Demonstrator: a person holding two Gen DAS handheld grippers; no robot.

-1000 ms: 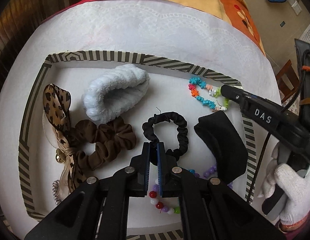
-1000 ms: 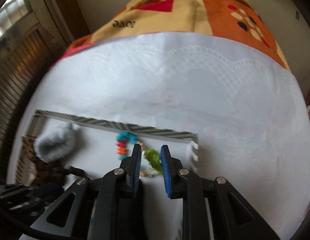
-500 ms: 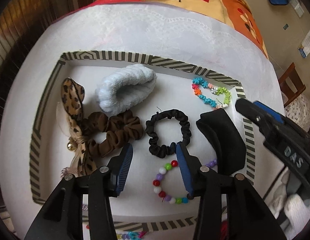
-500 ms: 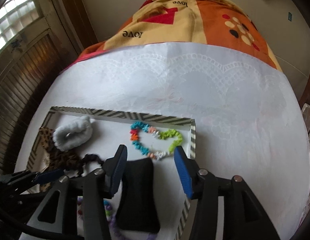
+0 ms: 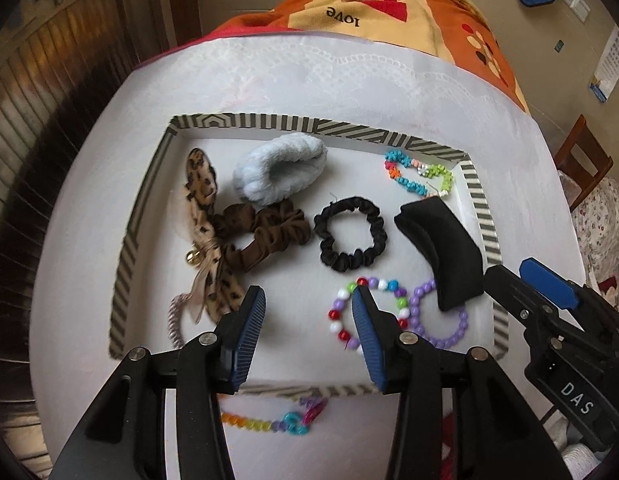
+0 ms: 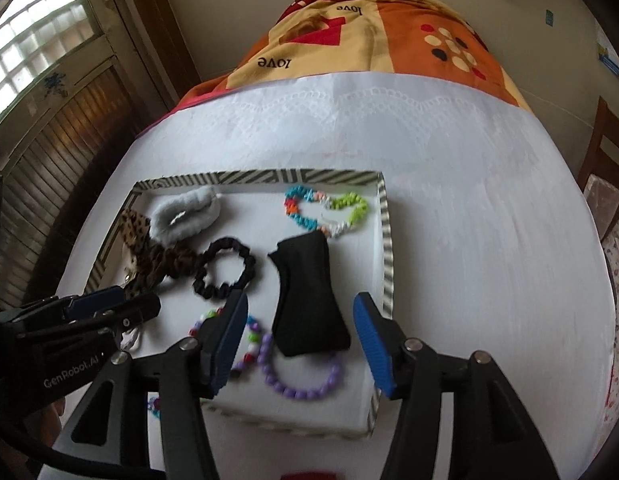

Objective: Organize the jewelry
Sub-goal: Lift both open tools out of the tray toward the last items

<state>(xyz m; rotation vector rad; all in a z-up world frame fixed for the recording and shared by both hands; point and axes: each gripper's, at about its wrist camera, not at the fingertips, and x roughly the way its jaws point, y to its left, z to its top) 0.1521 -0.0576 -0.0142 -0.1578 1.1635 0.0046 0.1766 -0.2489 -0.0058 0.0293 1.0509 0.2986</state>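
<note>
A white tray with a striped rim (image 5: 309, 122) (image 6: 269, 176) holds the jewelry. In it lie a black scrunchie (image 5: 349, 262) (image 6: 225, 290), a brown scrunchie (image 5: 269, 232), a leopard bow (image 5: 201, 184), a pale blue fluffy band (image 5: 277, 172), a star-bead bracelet (image 5: 413, 188) (image 6: 309, 222), a black pad (image 5: 441, 248) (image 6: 305, 296), a mixed bead bracelet (image 5: 337, 304) and a purple bead bracelet (image 5: 453, 336) (image 6: 301, 390). My left gripper (image 5: 308, 300) hangs open above the tray's front, holding nothing. My right gripper (image 6: 301, 304) is opening above the black pad, apart from it.
A rainbow chain (image 5: 269, 426) lies on the white cloth in front of the tray. A pink spiral tie (image 5: 175, 320) sits at the tray's front left. An orange blanket (image 6: 389, 28) covers the far end; a wooden chair (image 5: 581, 164) stands to the right.
Both grippers opened and drew back and up from the tray. The left one let go of the black scrunchie, the right one left the star-bead bracelet in the far right corner.
</note>
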